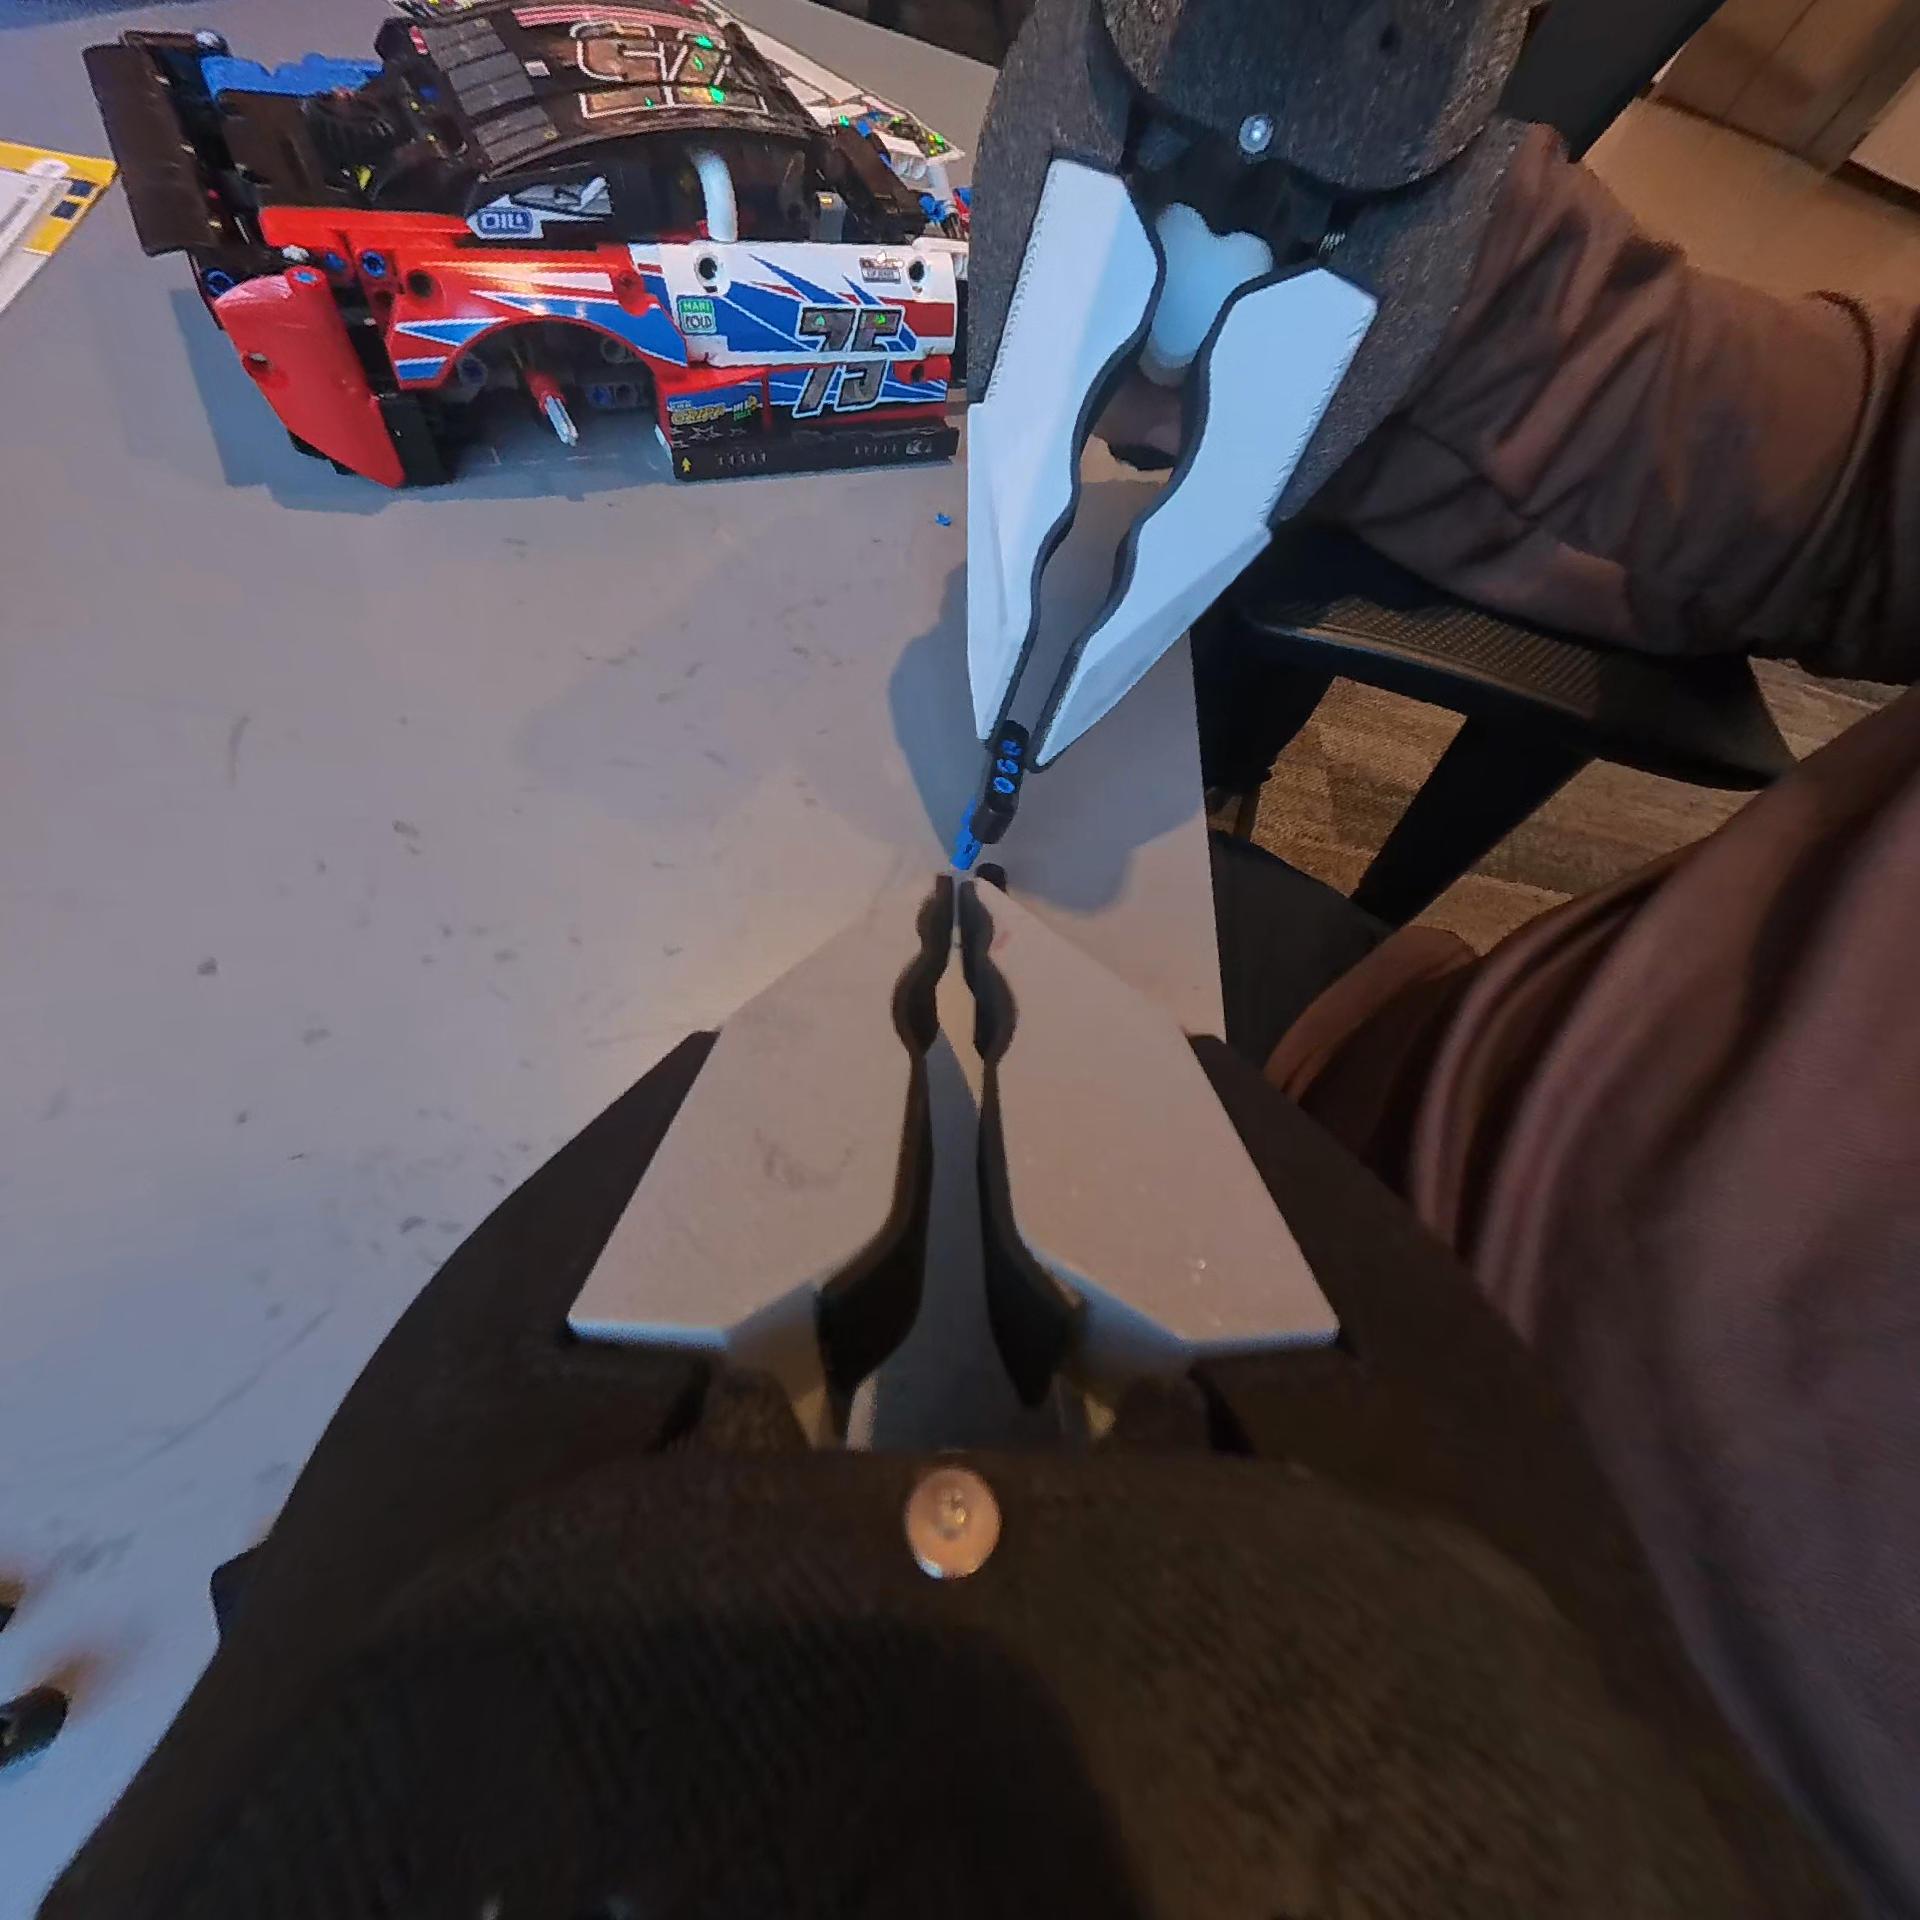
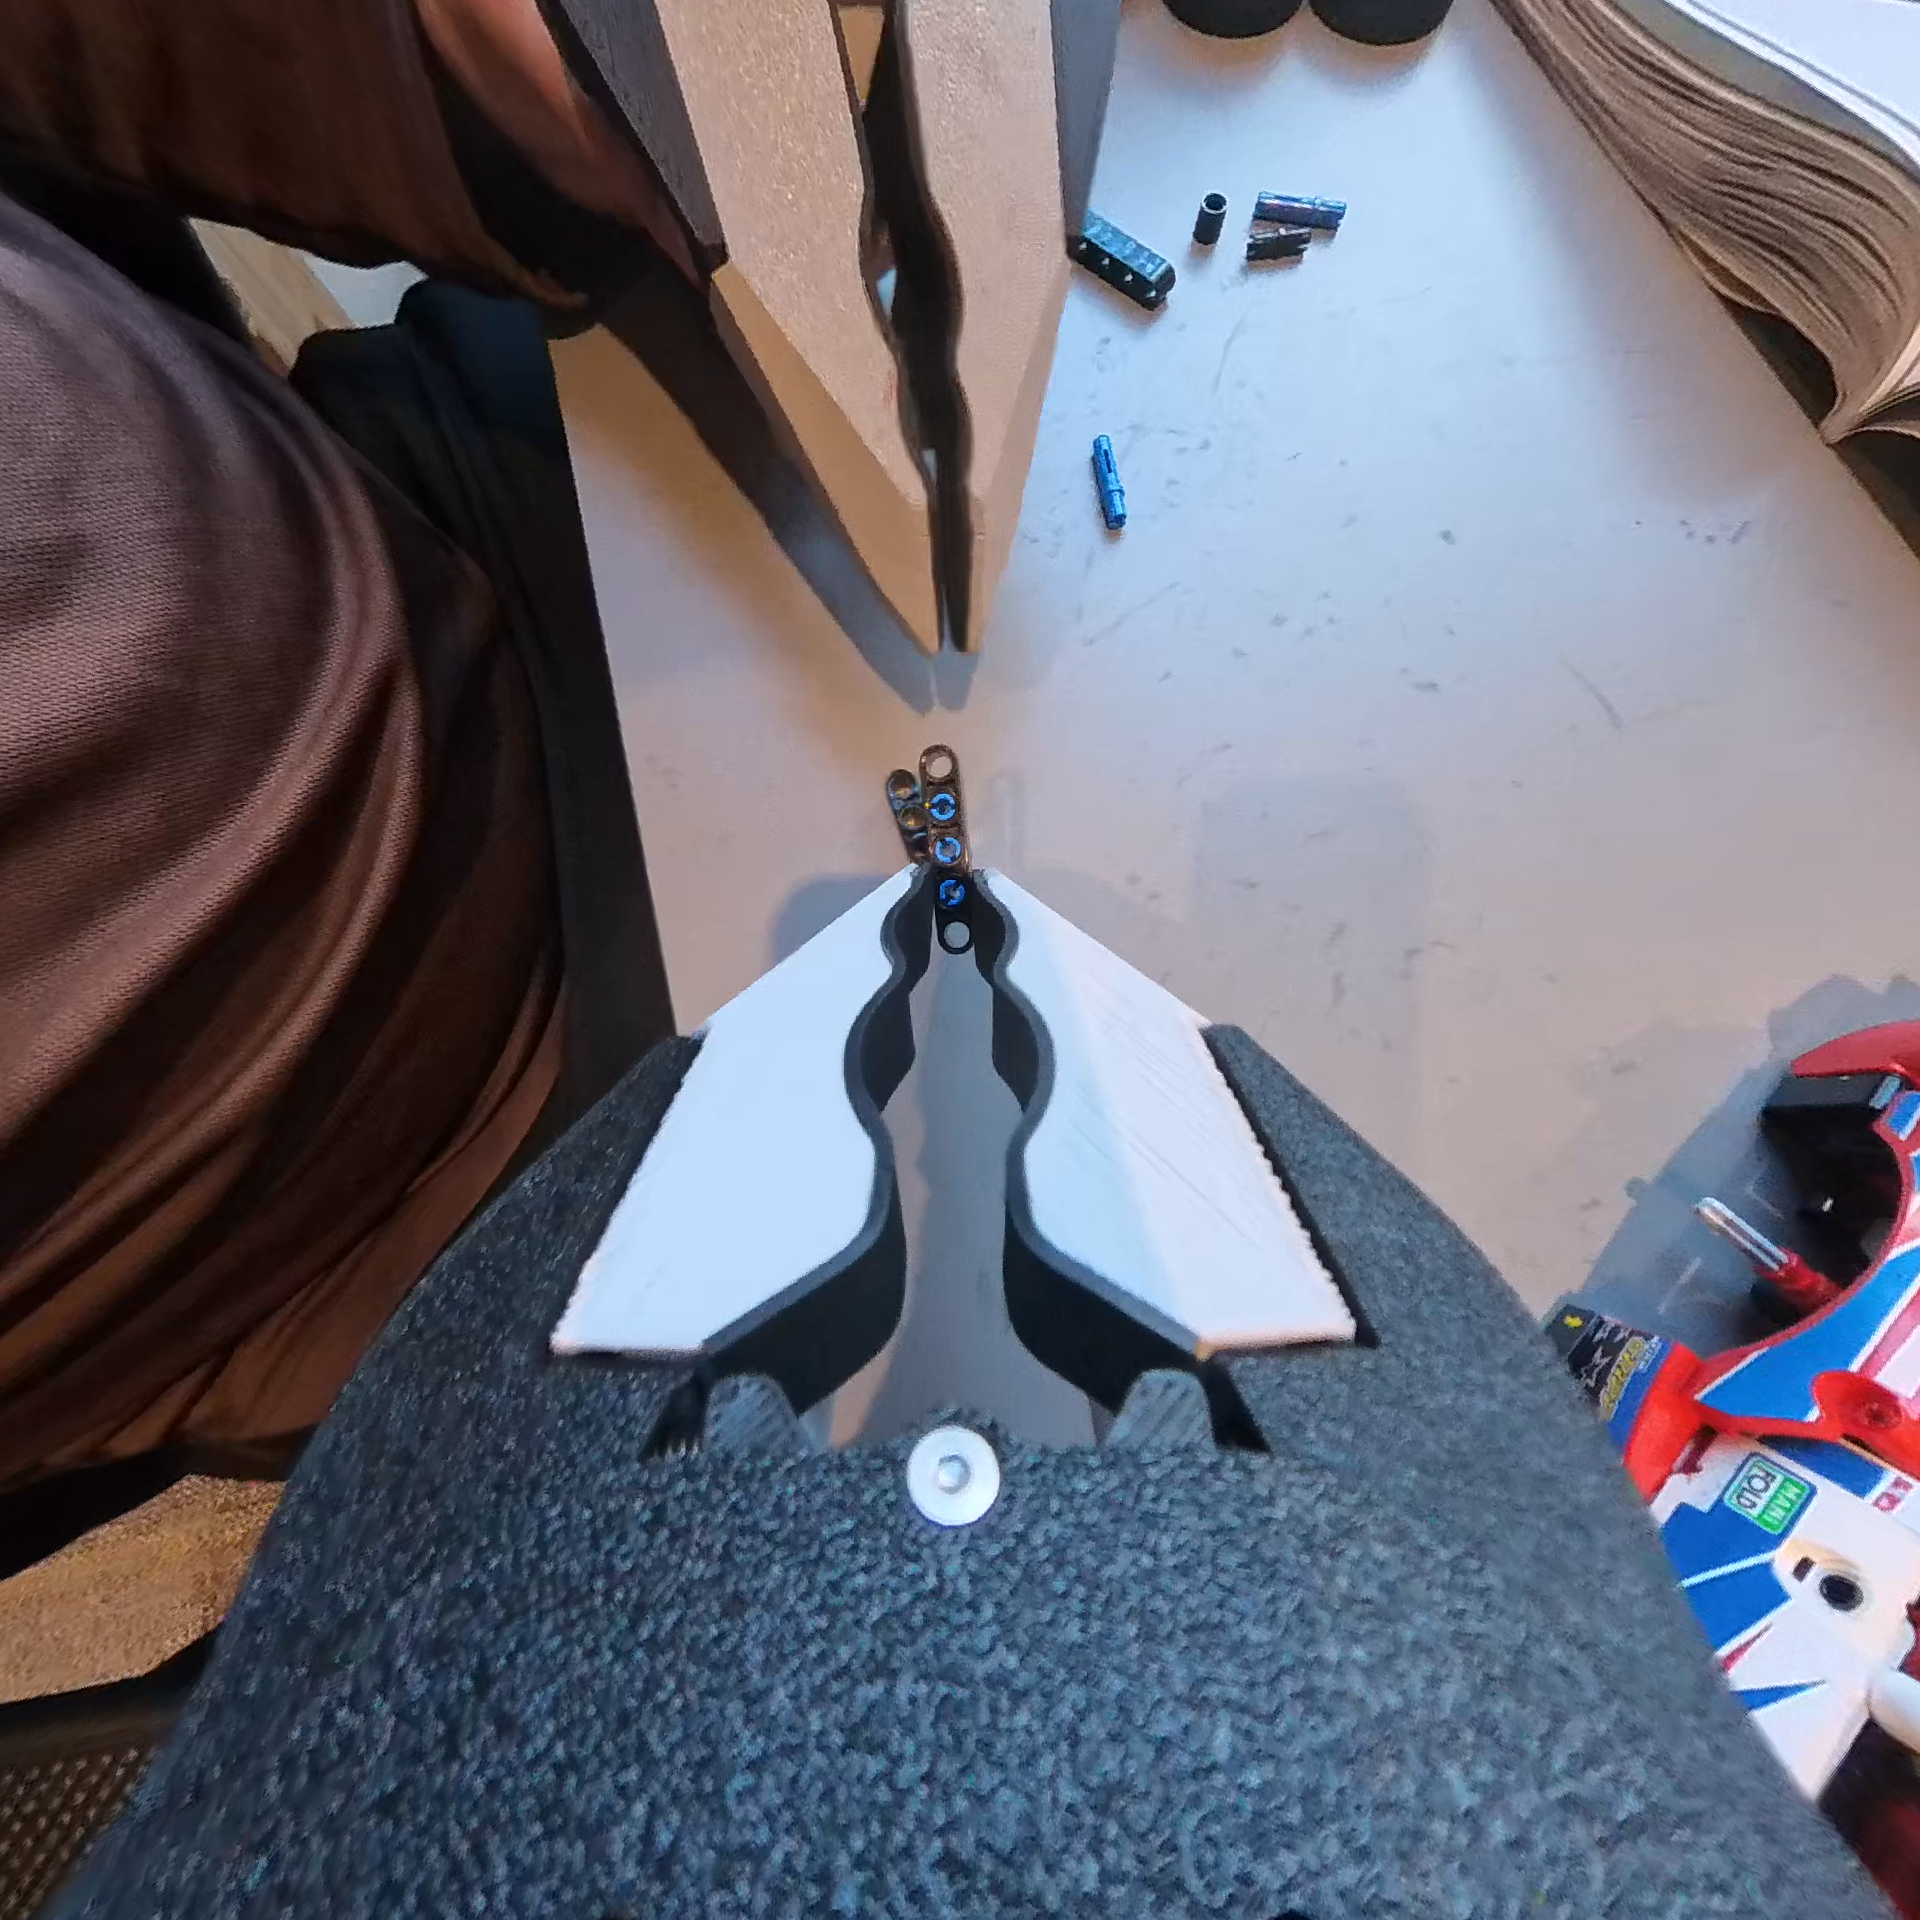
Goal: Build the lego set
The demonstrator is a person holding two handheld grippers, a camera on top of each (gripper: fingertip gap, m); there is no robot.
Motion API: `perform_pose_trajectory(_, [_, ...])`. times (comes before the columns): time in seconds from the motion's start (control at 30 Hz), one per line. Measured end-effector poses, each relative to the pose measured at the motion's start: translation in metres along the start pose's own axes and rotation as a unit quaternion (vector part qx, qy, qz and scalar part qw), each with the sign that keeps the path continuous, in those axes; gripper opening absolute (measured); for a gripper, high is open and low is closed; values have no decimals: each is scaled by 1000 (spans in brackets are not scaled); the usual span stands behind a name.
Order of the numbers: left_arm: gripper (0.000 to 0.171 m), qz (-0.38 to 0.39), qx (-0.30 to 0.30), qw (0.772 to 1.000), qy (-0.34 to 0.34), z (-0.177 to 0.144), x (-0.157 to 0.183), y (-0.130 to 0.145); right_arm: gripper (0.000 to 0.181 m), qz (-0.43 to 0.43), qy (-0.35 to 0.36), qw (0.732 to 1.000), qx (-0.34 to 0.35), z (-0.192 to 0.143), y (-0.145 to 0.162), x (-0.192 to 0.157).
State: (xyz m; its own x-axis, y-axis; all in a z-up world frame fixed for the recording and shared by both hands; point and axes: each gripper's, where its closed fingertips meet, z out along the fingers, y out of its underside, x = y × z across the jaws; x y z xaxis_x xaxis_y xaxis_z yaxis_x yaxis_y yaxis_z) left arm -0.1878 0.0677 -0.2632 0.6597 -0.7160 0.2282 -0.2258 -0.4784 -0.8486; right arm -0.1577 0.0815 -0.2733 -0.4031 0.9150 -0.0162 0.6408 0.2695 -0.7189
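Observation:
My right gripper (image 2: 951,883) is shut on a small black beam piece (image 2: 943,831) with blue pins in its holes; the piece juts out past the tips. It also shows in the left wrist view (image 1: 1006,774), with the right gripper (image 1: 1013,743) pointing down at the table. My left gripper (image 1: 956,883) is shut with nothing seen between its tips, which sit just short of the piece's blue pin end. The left gripper shows in the right wrist view (image 2: 951,644) facing the piece. The red, white and blue race car (image 1: 582,301) stands at the far left.
Loose parts lie on the grey table (image 2: 1351,727): a blue pin (image 2: 1109,481), a black beam (image 2: 1125,260), a black bush (image 2: 1210,218), two more pins (image 2: 1294,223). An open instruction book (image 2: 1745,187) lies far right. The table edge and a chair (image 1: 1507,665) are close by. The grippers' ends are close to 5 cm from one another. The black bush (image 2: 1210,218) is about 15 cm from my left fingertips.

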Motion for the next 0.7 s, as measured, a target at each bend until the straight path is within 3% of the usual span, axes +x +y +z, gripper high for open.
perform_pose_trajectory(0.27, [15,16,-11,1000,10,7,9,-7,7,-40,-22,998,-34,-1,-6,-4])
perform_pose_trajectory(0.53, [3,41,-48,998,11,15,15,0,7,-74,-44,993,-75,4,-7,-10])
perform_pose_trajectory(0.7, [5,43,-61,997,10,17,17,5,7,-81,-47,992,-81,3,-9,-10])
